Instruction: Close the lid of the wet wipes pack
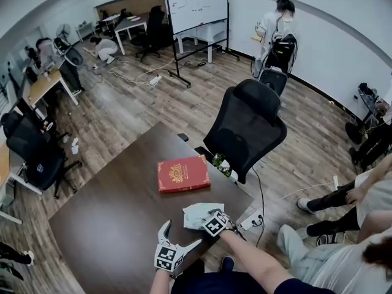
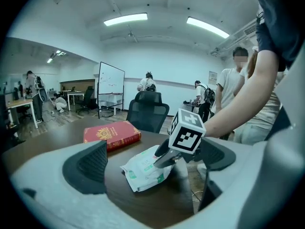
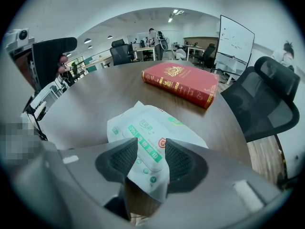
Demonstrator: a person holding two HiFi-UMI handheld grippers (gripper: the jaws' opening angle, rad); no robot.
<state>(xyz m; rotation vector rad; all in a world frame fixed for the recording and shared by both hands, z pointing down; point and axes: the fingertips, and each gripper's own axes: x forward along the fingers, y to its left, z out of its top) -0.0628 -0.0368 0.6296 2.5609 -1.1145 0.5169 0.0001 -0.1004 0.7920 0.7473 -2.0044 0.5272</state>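
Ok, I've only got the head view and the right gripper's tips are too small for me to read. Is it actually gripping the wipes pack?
Observer: Yes. In the right gripper view the right gripper is shut on the wet wipes pack, and its pads pinch the pack's near end.
Operator: And which face of the pack is up? I can't make that out either.
Observer: The printed face, with a green band running across it. I cannot tell from any view whether the lid is open or down.
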